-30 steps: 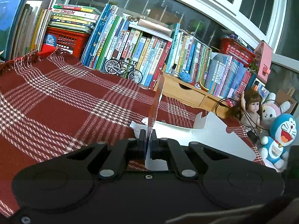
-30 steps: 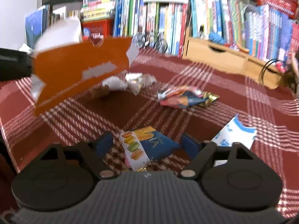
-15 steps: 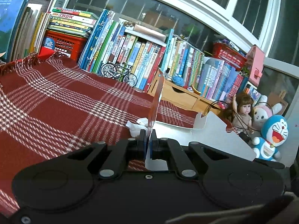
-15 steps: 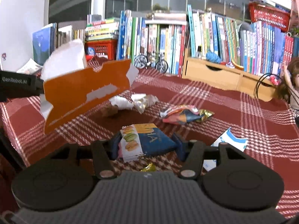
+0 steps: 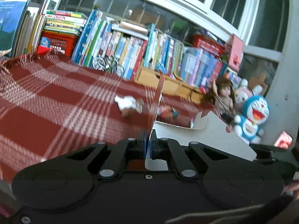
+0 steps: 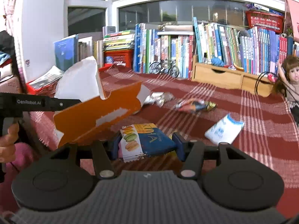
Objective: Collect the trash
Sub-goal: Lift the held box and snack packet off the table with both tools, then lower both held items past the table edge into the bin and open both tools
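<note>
My left gripper (image 5: 148, 136) is shut on a torn cardboard box (image 5: 205, 136), orange outside and white inside, which stands edge-on before the camera. In the right wrist view the same cardboard box (image 6: 97, 115) hangs at the left, with a hand on the black handle behind it. My right gripper (image 6: 146, 144) is shut on a blue macaron packet (image 6: 149, 138), its blue pads (image 6: 114, 145) pressing both sides, above the red plaid cloth (image 6: 252, 112). On the cloth lie a crumpled silver-white wrapper (image 6: 158, 98), a colourful wrapper (image 6: 196, 106) and a white-blue packet (image 6: 223, 130).
A row of upright books (image 6: 233, 44) lines the back, with a wooden drawer box (image 6: 218, 76), a toy bicycle (image 6: 164, 68) and a red basket (image 6: 119, 57). A doll (image 6: 289, 80) and a blue plush toy (image 5: 252, 115) sit at the right edge.
The right jaws narrowed onto the macaron packet and lifted it off the cloth, pulling back. The left gripper carried the cardboard back too; the wrappers on the cloth now show beyond it.
</note>
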`<state>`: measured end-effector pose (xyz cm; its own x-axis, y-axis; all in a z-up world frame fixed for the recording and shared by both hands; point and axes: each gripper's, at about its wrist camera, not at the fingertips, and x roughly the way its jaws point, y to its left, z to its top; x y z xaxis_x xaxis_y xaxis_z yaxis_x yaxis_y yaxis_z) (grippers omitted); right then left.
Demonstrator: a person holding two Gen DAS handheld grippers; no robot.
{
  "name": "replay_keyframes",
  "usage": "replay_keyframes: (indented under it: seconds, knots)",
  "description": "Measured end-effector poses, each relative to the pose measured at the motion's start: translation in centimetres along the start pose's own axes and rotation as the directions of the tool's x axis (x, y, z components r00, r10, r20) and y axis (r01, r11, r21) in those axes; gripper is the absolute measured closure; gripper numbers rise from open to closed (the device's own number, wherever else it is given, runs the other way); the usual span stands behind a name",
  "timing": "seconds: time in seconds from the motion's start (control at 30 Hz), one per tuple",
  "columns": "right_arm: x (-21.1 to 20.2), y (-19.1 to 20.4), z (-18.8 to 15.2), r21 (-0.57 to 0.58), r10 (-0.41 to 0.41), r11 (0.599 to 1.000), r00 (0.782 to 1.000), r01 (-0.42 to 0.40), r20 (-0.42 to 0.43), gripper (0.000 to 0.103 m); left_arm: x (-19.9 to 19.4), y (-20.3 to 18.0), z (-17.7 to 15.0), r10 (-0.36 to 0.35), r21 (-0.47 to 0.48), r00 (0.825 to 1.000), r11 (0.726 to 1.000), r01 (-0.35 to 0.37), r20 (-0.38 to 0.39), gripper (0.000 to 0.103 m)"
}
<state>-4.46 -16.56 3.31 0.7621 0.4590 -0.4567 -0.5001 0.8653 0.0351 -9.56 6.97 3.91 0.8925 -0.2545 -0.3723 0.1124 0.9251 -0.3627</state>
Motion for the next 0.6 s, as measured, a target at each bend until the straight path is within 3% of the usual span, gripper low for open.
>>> replay_keyframes:
  seconds: [0.3,0.43,0.5,0.6]
  knots:
    - [-3.1,2.0,-4.3,-0.032,0.077,0.996,0.990,-0.081,-0.119,0.042,-5.0,-0.1,-5.6,0.017,0.052,0.989,0.999,-0.010,-0.150,0.100]
    - [-3.3,2.7,-6.4,-0.024,0.111,0.993,0.977,-0.117,-0.181,0.042,-5.7,-0.3,-7.7,0.039,0.084,0.975,0.996,-0.021,-0.220,0.100]
    - [-3.0,2.9,-7.7,-0.012,0.115,0.993,0.969,-0.120,-0.220,0.042,-5.2,-0.4,-9.0,0.070,0.114,0.957,0.993,-0.039,-0.283,0.100]
    - [-2.1,3.1,-9.2,0.005,0.116,0.993,0.952,-0.119,-0.282,0.042,-3.6,-0.9,-10.6,0.137,0.152,0.913,0.985,-0.083,-0.385,0.101]
